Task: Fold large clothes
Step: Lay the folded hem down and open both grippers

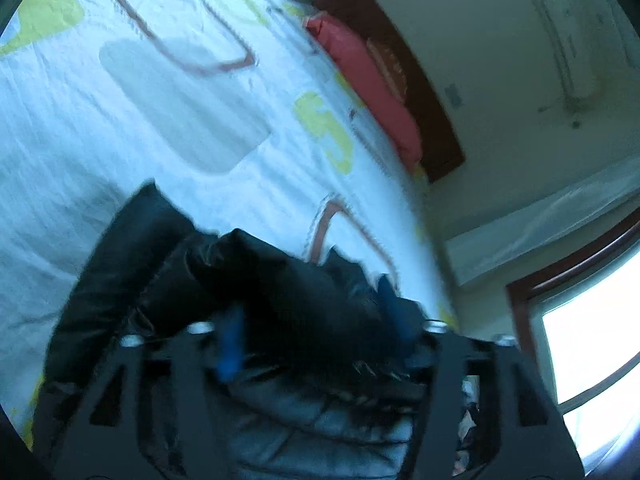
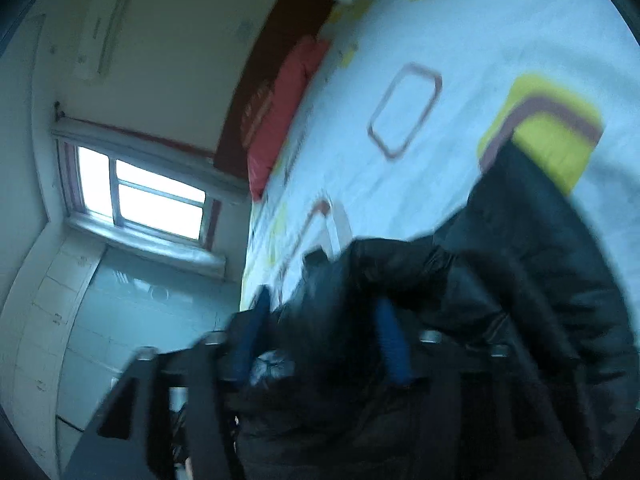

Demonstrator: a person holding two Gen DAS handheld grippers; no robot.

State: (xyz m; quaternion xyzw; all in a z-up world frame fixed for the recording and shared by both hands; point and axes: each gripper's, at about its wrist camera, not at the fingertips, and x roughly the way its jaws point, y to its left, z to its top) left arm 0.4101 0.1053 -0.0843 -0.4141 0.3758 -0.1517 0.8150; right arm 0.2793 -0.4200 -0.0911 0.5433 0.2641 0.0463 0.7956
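A black puffer jacket [image 1: 192, 264] lies bunched at the near edge of the bed; it also shows in the right wrist view [image 2: 520, 280]. My left gripper [image 1: 316, 332] has its blue fingers [image 1: 230, 348] wide apart with a thick bunch of the jacket filling the gap. My right gripper [image 2: 324, 328] also has its blue fingers [image 2: 392, 344] apart with jacket fabric between them. Both views are motion-blurred, so the grip itself is hard to judge.
The bed [image 1: 160, 100] has a white cover with yellow and brown shapes. A red pillow [image 1: 368, 80] lies by the dark wooden headboard [image 1: 424, 92]. A bright window [image 2: 144, 196] and white wall are beside the bed.
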